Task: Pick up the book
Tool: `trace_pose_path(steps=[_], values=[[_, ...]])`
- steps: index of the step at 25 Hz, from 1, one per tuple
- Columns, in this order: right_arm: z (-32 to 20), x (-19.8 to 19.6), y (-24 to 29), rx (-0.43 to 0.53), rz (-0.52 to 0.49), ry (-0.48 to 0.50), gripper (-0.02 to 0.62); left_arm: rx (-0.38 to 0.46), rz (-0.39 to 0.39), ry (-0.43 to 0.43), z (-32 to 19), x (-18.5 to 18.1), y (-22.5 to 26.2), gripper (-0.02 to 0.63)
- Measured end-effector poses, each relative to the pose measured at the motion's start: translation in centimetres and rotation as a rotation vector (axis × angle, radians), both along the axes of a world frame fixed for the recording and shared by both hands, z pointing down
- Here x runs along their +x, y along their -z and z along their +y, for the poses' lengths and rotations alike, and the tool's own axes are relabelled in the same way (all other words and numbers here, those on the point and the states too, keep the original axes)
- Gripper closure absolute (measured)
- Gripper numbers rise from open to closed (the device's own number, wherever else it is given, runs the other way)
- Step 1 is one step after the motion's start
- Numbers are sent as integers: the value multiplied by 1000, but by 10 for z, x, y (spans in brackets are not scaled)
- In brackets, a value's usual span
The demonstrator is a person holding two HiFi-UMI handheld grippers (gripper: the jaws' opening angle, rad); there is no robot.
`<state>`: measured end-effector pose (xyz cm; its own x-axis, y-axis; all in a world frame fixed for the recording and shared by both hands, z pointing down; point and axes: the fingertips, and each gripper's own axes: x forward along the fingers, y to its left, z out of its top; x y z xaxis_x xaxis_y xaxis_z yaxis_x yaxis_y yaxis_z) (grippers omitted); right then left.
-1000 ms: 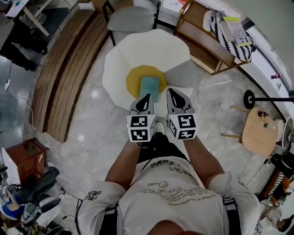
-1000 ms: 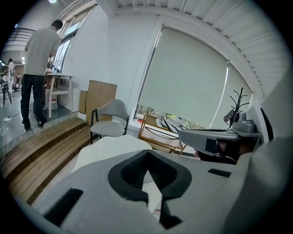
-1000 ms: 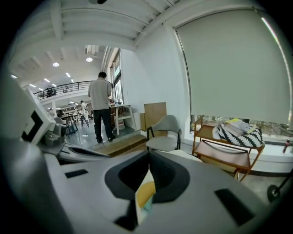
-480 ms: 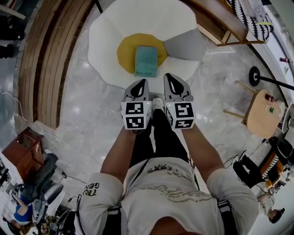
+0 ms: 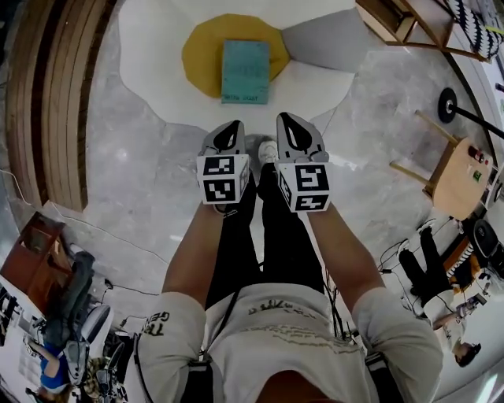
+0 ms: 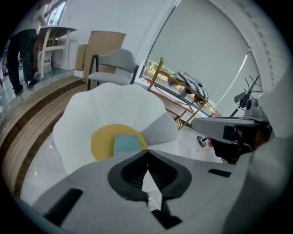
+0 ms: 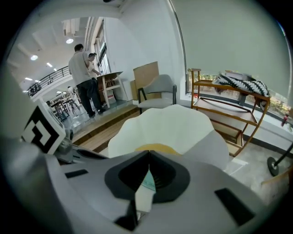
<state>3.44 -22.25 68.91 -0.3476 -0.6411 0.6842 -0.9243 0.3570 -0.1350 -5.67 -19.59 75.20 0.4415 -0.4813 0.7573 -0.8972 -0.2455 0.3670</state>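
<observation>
The teal book [image 5: 245,71] lies flat on the yellow middle of a white egg-shaped rug [image 5: 150,63]. My left gripper [image 5: 228,127] and right gripper [image 5: 288,120] hang side by side over the rug's near edge, short of the book, both pointing forward and down. In the left gripper view the jaws meet at the tips, shut and empty [image 6: 147,153], with the book [image 6: 126,145] just beyond on the left. The right gripper [image 7: 149,156] is shut too, and a sliver of the book [image 7: 149,183] shows through the gap below its tips.
A wooden step platform [image 5: 55,102] runs along the left. A wooden rack [image 5: 394,20] stands at the back right, a round wooden side table [image 5: 465,169] and a black lamp base [image 5: 449,102] to the right. A grey chair [image 6: 114,61] stands behind the rug. People [image 7: 82,73] stand far off.
Both grippers have sunk toward the floor, still side by side and shut. The rug and book now look larger and closer.
</observation>
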Motion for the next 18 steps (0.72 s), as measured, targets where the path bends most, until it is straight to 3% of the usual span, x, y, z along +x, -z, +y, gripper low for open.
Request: trace_pose_path(steps=[7,9,12,13,15,18], values=[[2,-16,-55,-37,17,51,569,-106,48,10,8,-6,-74,588],[4,-17,-67,-47,24,65,569,-161,124,32,14,-1,-92,586],[6,-17,-84,-64,35,74,569,-229,283,142,16,-1,-114,579],[7,-17,-88,-69,38,73,569,-242,337,183,15,-2,-121,538],[10,-18,-96,-79,41,70,569,-264,428,247,13,-6,-133,381],[11,-19,-106,-88,42,63,569,-270,488,319,8,-19,-152,380]])
